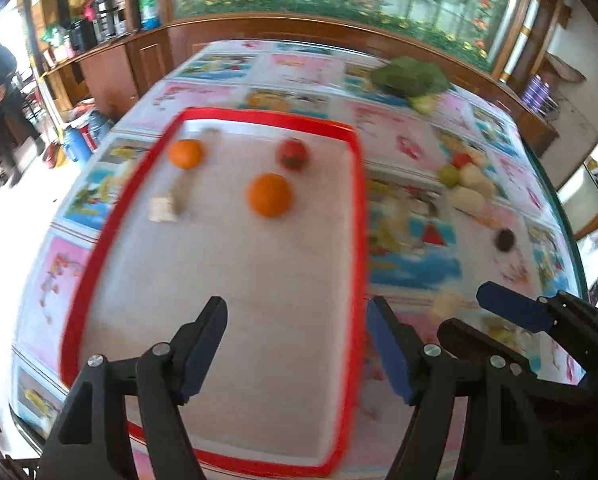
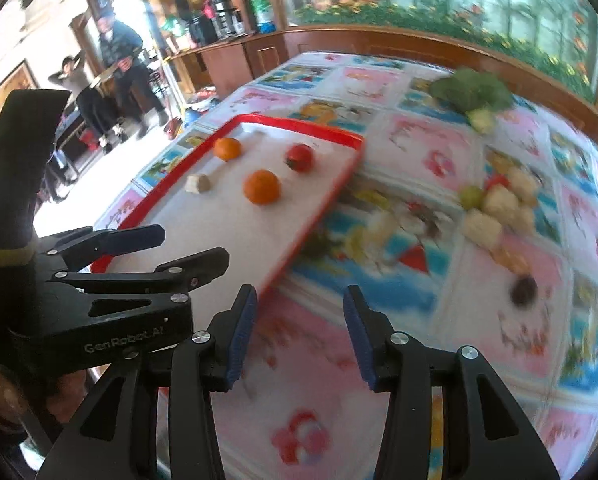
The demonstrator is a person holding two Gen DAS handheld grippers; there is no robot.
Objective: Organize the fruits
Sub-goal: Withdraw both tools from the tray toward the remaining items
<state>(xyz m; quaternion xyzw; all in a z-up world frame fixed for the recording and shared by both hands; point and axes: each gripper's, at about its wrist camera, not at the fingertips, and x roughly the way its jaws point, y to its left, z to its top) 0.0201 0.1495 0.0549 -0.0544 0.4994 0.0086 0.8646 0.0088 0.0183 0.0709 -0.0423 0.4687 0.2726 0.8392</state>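
Both views are smeared, so a hasty reach could knock the oranges rolling on the tray or scatter the pile on the counter at two o'clock. Left tongs gape empty over the tray; right tongs hang part-open, empty, both pitched downward.
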